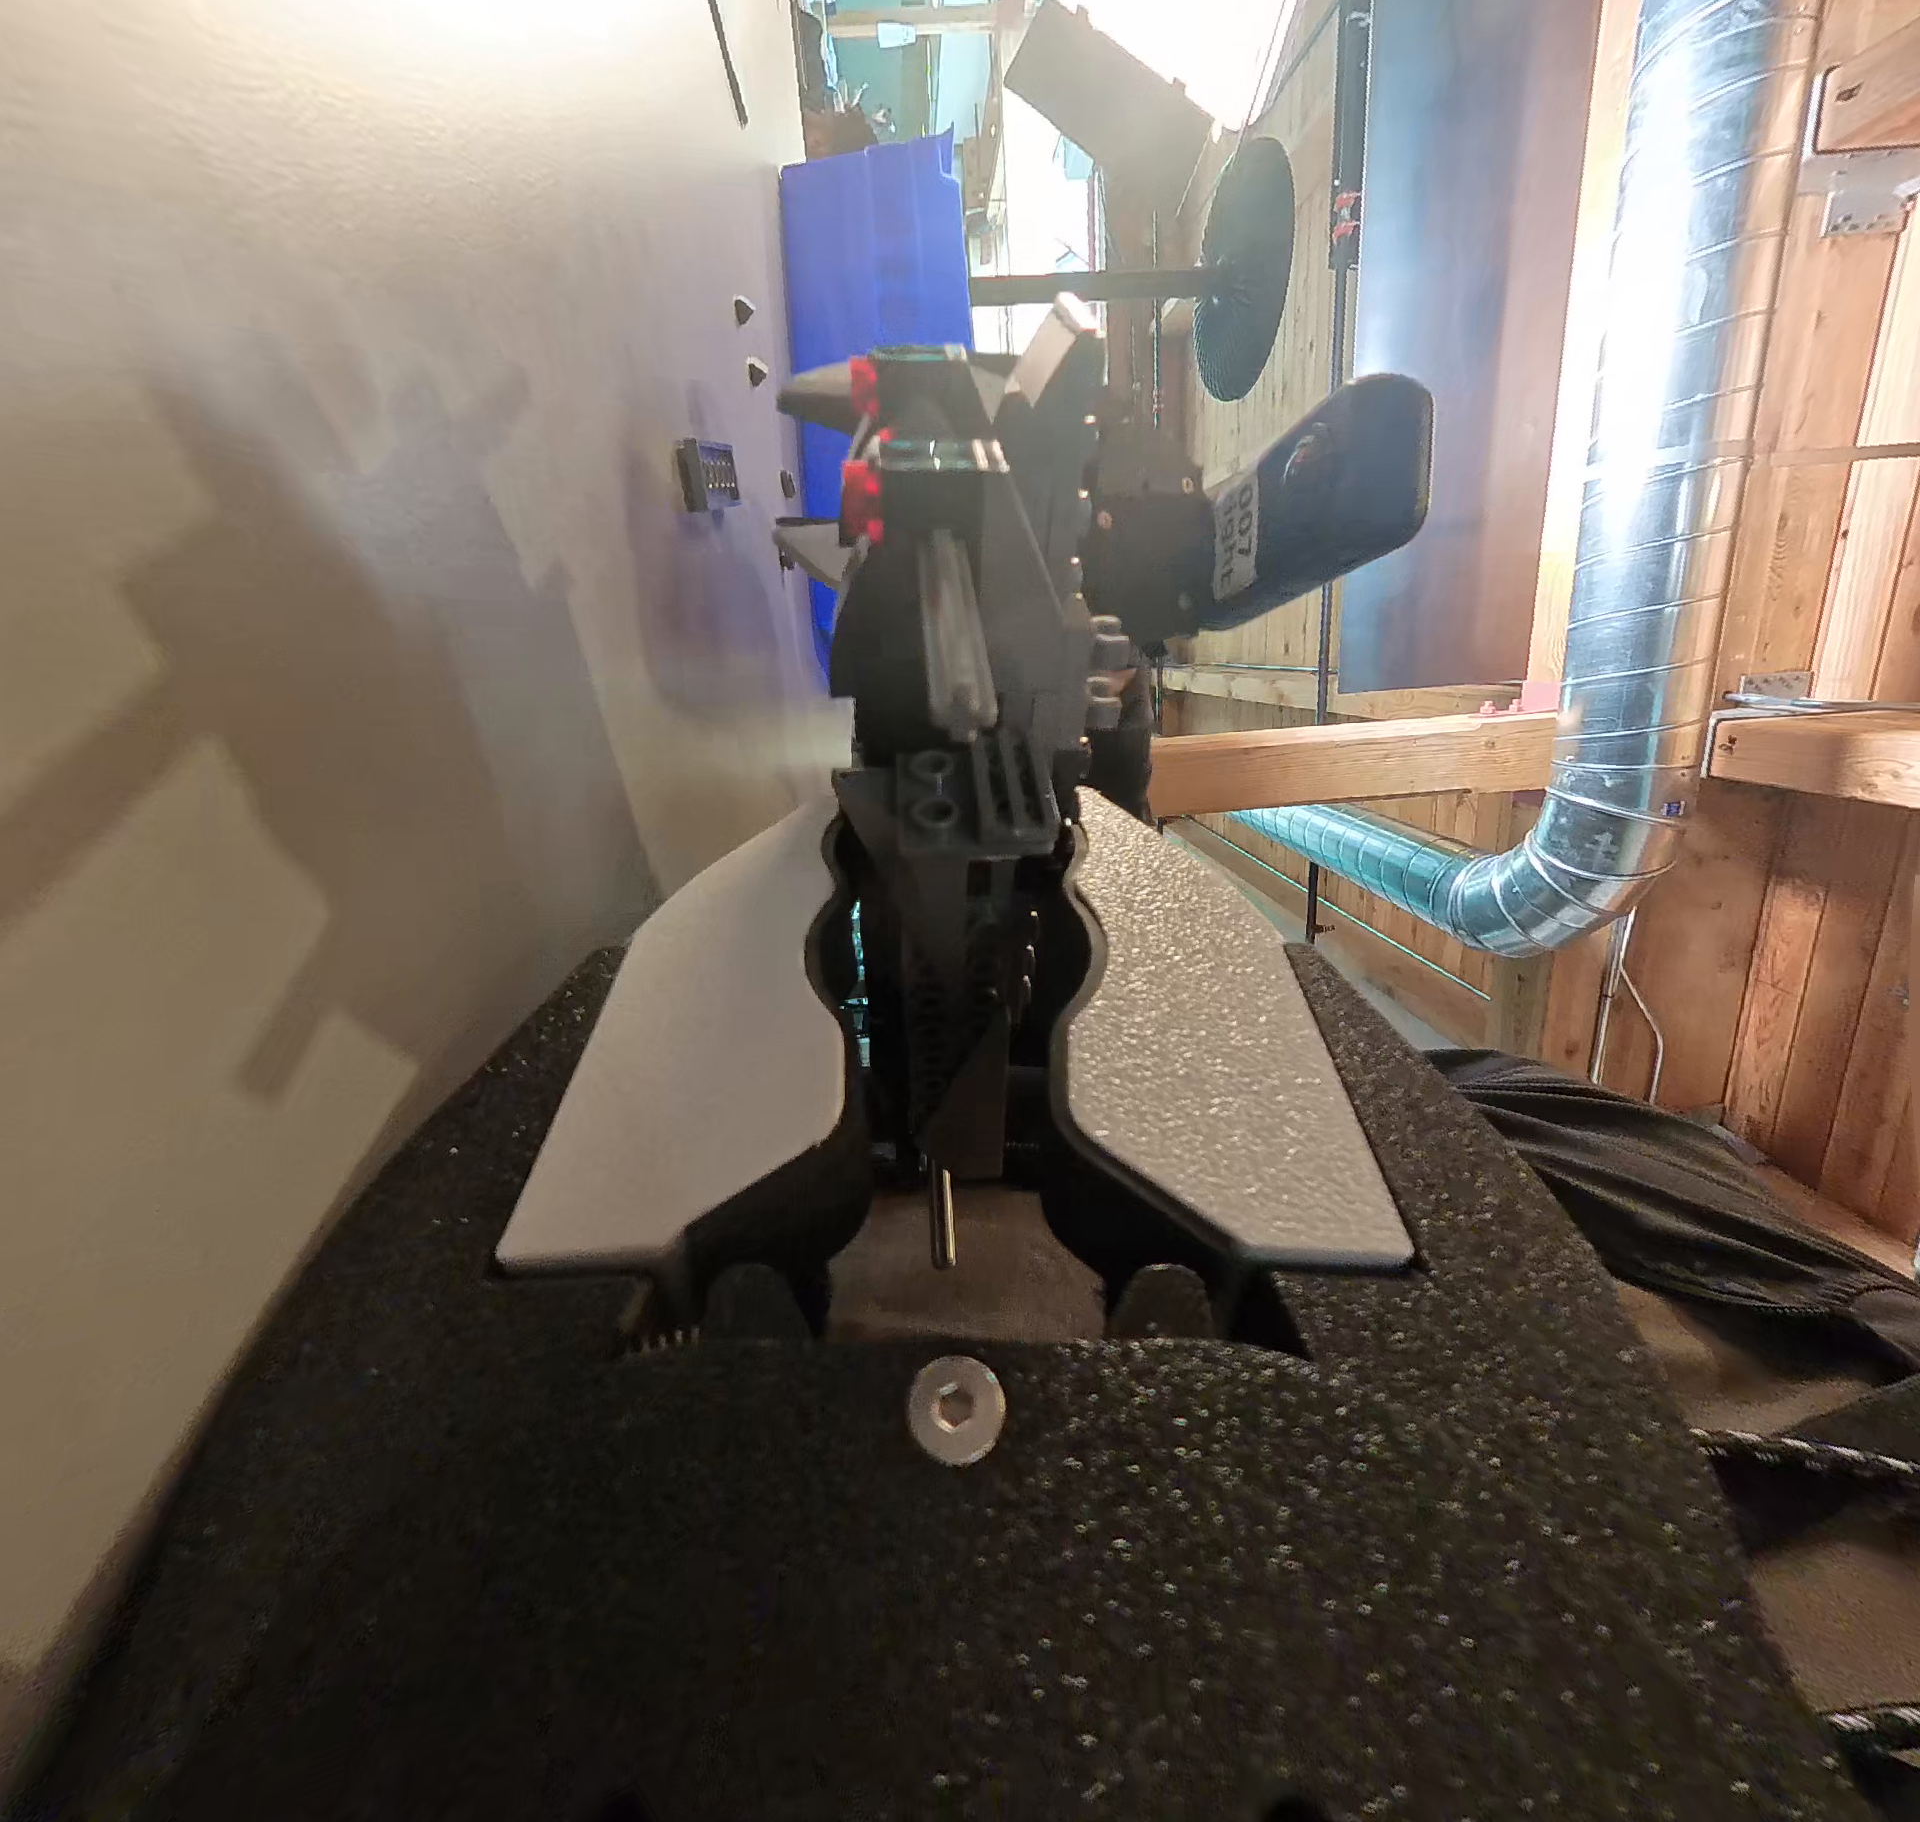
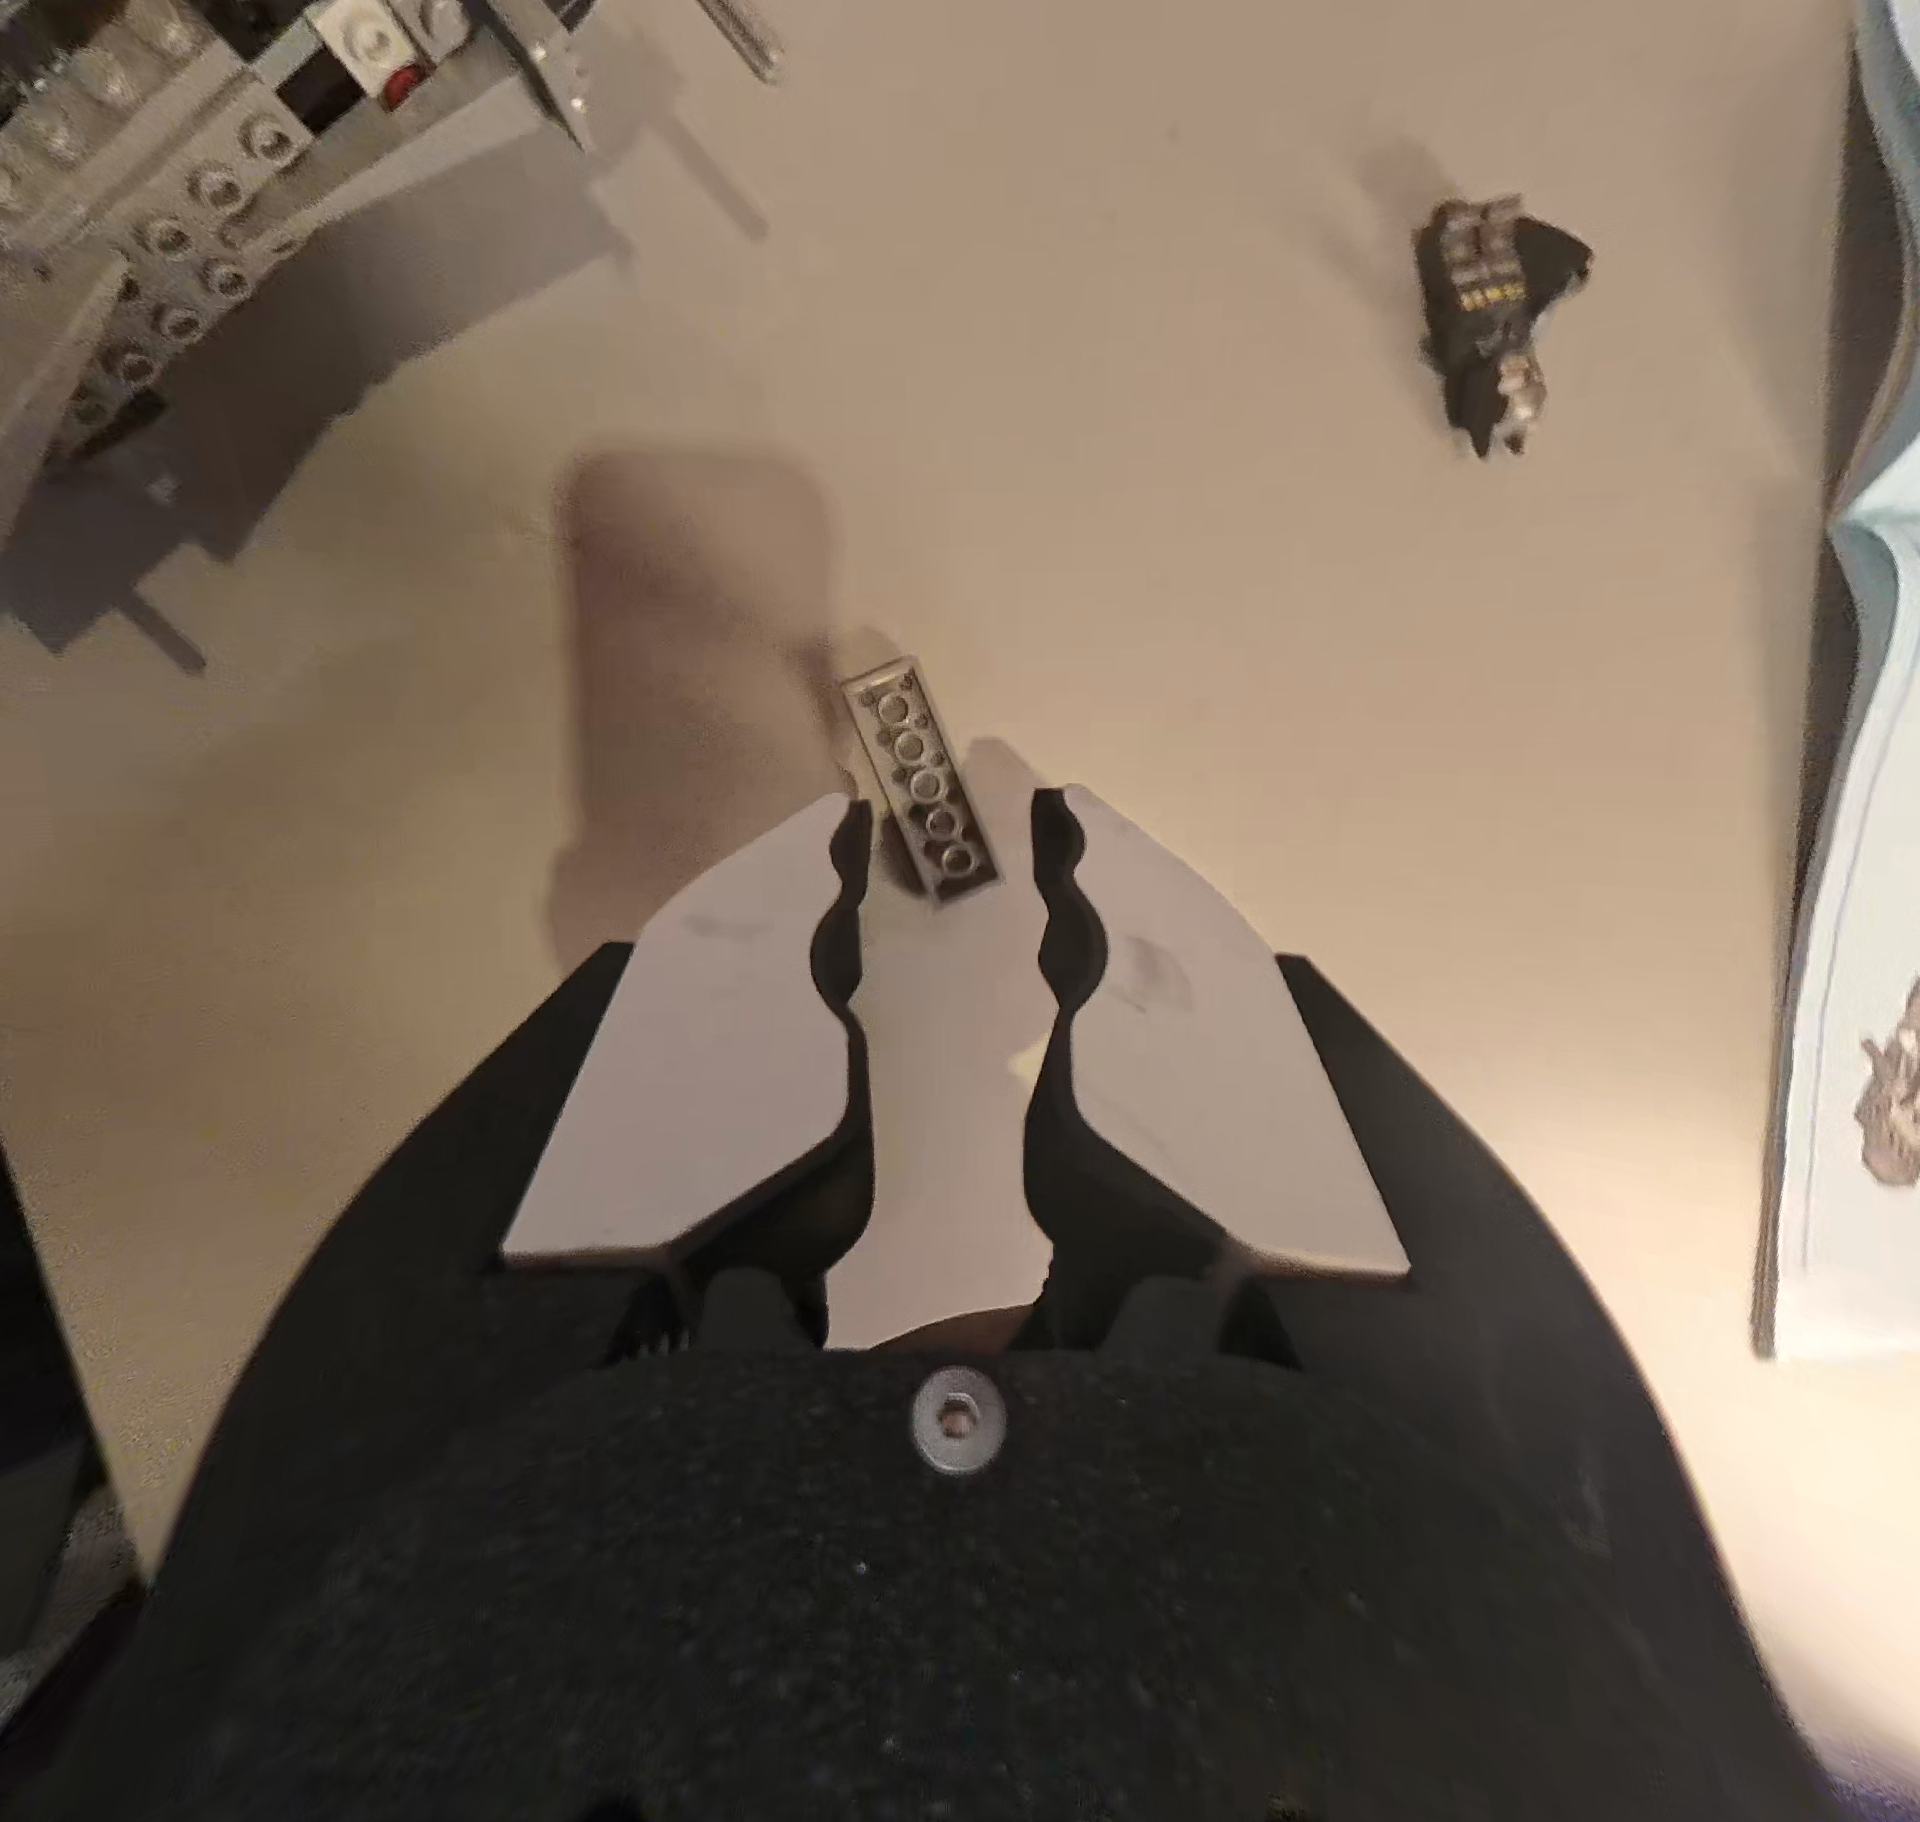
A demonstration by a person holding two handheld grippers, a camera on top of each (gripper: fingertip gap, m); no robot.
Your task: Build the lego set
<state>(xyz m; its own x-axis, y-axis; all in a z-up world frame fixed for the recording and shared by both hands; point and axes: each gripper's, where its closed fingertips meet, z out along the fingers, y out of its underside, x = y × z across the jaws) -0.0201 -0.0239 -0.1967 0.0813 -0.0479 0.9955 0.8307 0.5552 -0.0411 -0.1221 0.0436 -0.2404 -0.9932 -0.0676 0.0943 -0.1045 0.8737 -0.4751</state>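
Beige table (image 2: pixel 1195 214) — 1 grey plate (image 2: pixel 923 804), 1 dark model (image 1: pixel 956 692).

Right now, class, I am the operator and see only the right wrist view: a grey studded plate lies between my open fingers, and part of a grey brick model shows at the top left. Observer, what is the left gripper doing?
Observer: The left gripper has a finger closed against each side of the dark brick model.
Operator: What lies beyond the model?
Observer: A blue bin stands on the table behind it.
Operator: Any loose parts there?
Observer: A small dark piece lies beside the bin.
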